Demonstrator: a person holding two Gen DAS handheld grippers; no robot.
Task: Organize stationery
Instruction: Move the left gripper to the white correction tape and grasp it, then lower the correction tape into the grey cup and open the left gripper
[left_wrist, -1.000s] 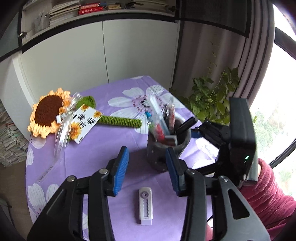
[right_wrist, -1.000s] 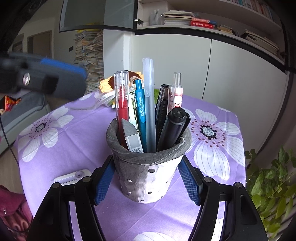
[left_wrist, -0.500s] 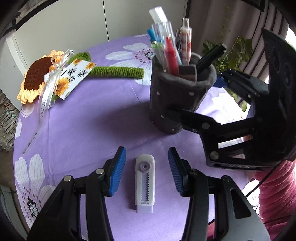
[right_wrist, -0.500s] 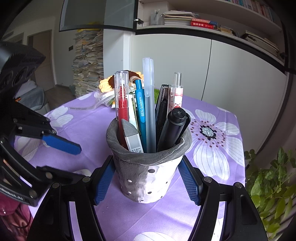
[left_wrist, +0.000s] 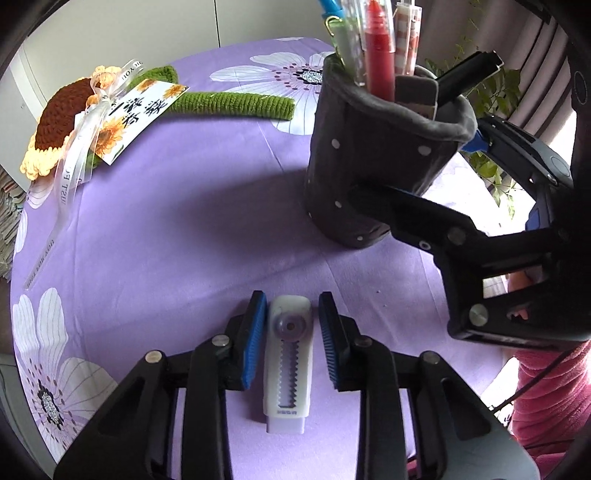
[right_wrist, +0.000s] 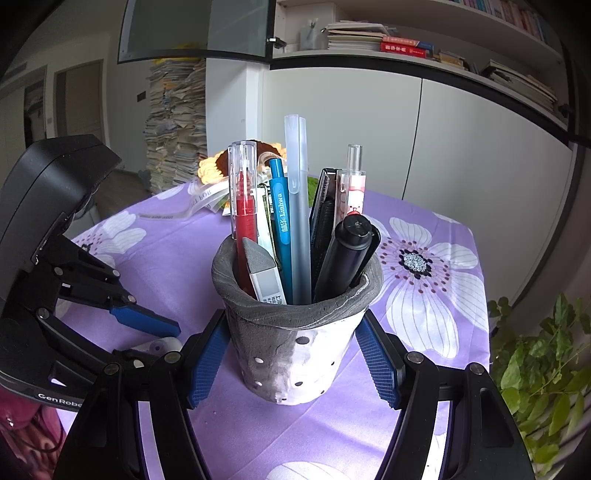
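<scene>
Left wrist view: the white correction tape (left_wrist: 287, 363) lies flat on the purple tablecloth (left_wrist: 166, 236), between the left gripper's (left_wrist: 291, 343) 2 spread blue pads, neither clearly touching. Light, stiff, smooth plastic; pinching its long sides mid-body looks safest. Right gripper (right_wrist: 291, 354) brackets the grey pen holder (right_wrist: 295, 343); whether its pads press it, I cannot tell.

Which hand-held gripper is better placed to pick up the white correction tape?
Left hand-held gripper: its open fingers straddle the correction tape. The right hand-held gripper brackets the pen holder.
</scene>
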